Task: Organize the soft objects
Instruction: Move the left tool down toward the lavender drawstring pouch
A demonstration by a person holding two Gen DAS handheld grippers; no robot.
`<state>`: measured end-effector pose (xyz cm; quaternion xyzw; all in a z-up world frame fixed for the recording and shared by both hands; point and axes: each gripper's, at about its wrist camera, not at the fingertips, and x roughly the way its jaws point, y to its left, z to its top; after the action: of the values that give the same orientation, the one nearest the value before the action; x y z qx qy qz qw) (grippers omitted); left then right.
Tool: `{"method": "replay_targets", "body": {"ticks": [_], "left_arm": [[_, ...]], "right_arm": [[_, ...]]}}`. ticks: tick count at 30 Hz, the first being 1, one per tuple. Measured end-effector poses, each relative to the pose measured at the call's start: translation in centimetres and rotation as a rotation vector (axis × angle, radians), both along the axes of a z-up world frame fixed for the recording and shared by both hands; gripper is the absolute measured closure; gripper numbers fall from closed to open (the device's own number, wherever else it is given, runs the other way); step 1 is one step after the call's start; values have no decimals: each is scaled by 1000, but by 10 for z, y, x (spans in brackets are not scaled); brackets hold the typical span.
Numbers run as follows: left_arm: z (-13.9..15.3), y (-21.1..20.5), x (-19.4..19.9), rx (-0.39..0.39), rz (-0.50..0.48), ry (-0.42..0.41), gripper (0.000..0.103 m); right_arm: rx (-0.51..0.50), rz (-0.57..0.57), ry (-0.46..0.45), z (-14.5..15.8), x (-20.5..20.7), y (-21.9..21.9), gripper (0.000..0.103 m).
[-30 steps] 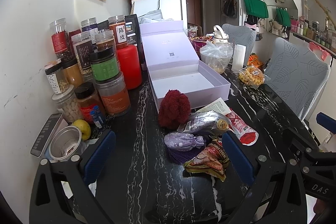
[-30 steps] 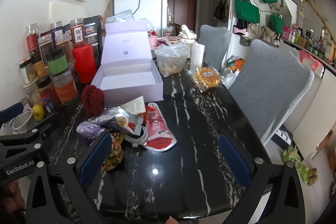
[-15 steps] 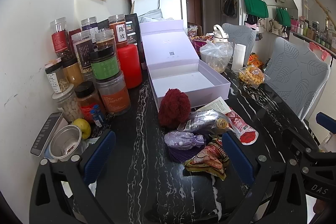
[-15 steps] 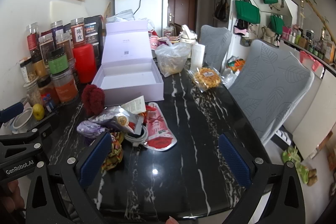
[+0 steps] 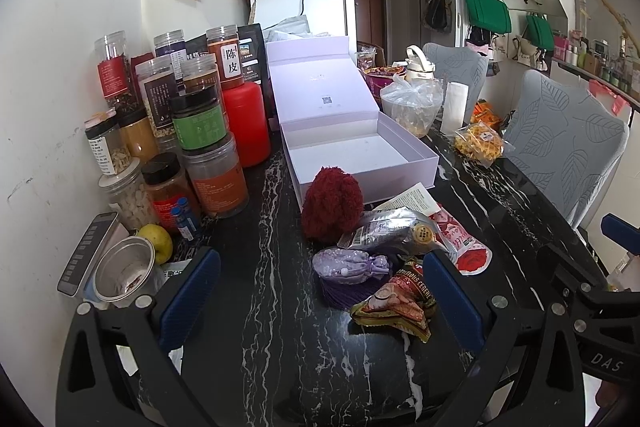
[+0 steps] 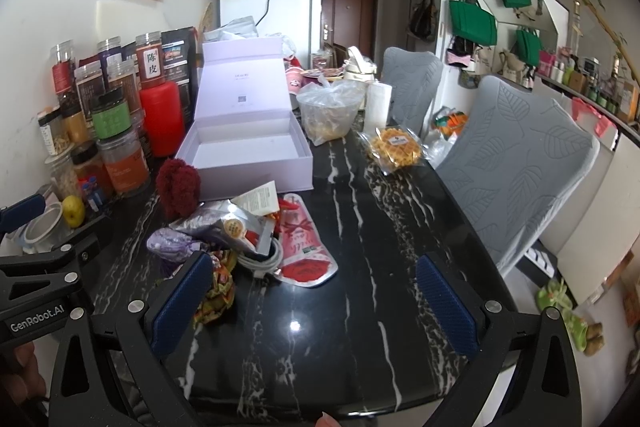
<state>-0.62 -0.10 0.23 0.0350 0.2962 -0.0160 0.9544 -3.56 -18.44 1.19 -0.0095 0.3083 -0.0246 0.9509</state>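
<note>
Both grippers are hovering with jaws spread wide and empty above the black marble-patterned table (image 5: 280, 327): the left gripper (image 5: 320, 291) and the right gripper (image 6: 312, 291). The fuzzy dark-red pompom (image 5: 332, 205) is sitting against the front wall of the open lavender gift box (image 5: 360, 155), near the table's left edge, with the lilac fabric pouch (image 5: 350, 263) lying just in front among snack packets.

On the black marble table (image 5: 280, 327) one open lilac box (image 5: 360, 151), one red fluffy ball (image 5: 332, 205), one lilac pouch (image 5: 348, 263), one silver packet (image 5: 396, 231) and one lemon (image 5: 157, 237) are counted. Two grey chairs (image 6: 516, 163) are seen, and four green bags (image 6: 472, 23) are hung on the wall.
</note>
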Motion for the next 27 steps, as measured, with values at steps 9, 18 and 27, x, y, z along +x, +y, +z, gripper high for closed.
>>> {"method": "replay_targets", "body": {"ticks": [9,18,27], "left_arm": [[-1,0,0,1,-1,1,0],[-8,-1,3,-5,-9,14,0],[-21,7,21,-57,-12,83,0]], "right_arm": [[0,3,-1,0,0,0,0],[37,19,8,-12,2,-4,0],[92,63,44,-32,22,-13,0]]}}
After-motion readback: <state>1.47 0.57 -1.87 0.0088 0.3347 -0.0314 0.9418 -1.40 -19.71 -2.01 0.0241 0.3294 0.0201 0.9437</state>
